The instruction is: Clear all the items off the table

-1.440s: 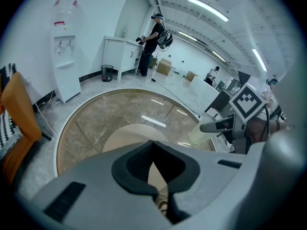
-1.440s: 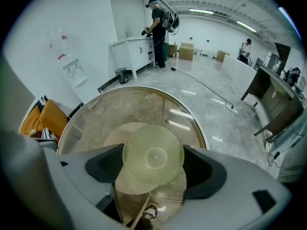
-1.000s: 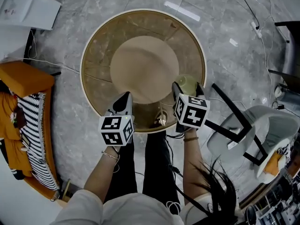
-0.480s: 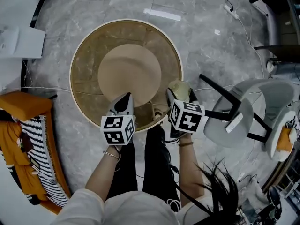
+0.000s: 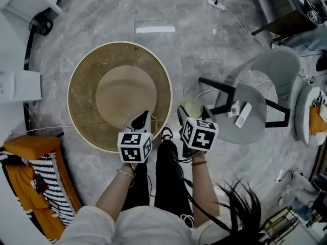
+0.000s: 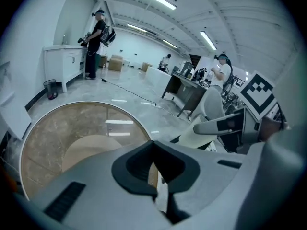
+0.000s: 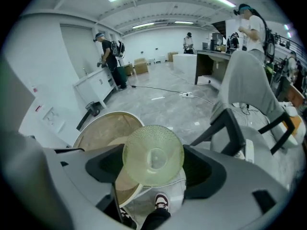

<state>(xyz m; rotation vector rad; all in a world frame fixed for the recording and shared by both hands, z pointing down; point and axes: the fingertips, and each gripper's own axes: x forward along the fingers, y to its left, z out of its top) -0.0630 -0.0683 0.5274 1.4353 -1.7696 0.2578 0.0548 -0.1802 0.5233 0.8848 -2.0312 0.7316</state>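
The round brown table (image 5: 82,111) carries only a tan round mat (image 5: 126,92) in the head view. My right gripper (image 5: 191,111) is shut on a pale green textured glass bowl (image 5: 192,106), held over the floor just right of the table edge. In the right gripper view the green bowl (image 7: 153,155) fills the space between the jaws of the right gripper (image 7: 153,174), tilted up on edge. My left gripper (image 5: 143,117) hovers over the table's near edge, shut and holding nothing; in its own view the left gripper (image 6: 154,178) shows its jaws closed together above the table (image 6: 57,128).
A grey chair (image 5: 260,93) with black legs stands right of the bowl, with a white remote-like object (image 5: 243,115) on its seat. Orange and striped fabric (image 5: 30,188) lies at lower left. Cables cross the marble floor. People stand far off in both gripper views.
The view has swung right, so the table now sits further left. My right gripper has carried the green bowl off the table edge toward the chair. The left gripper stays shut.
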